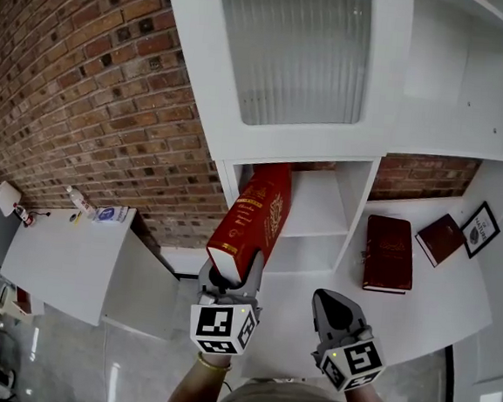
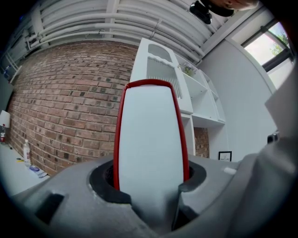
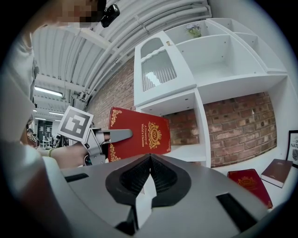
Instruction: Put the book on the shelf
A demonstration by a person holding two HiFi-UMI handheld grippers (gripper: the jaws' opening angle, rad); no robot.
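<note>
1. Low white side table [image 1: 67,254], far left: carries a small clear bottle [image 1: 81,201] and a few small items too small to identify
2. Left gripper [image 1: 232,277]: jaws clamped on the lower end of the red hardcover book with gold print [image 1: 254,218]; in the left gripper view the white page edge of the book [image 2: 149,139] fills the gap between the jaws of the gripper [image 2: 149,181]
3. Red book: held off the counter, tilted, with its upper end at the left side of the mouth of the open white cubby [image 1: 321,206]; whether it touches the cubby floor cannot be told
4. White cabinet with ribbed glass door [image 1: 300,51]: directly above the cubby; contents not visible through the glass
5. Right gripper [image 1: 336,310]: jaws together with nothing between them, confirmed in the right gripper view [image 3: 149,160]; positioned just right of the left gripper
6. White counter [image 1: 444,296], right of the cubby: a dark red book [image 1: 389,252] lies flat, a brown book [image 1: 441,239] lies near it, and a black-framed picture [image 1: 481,229] stands at the far right
</note>
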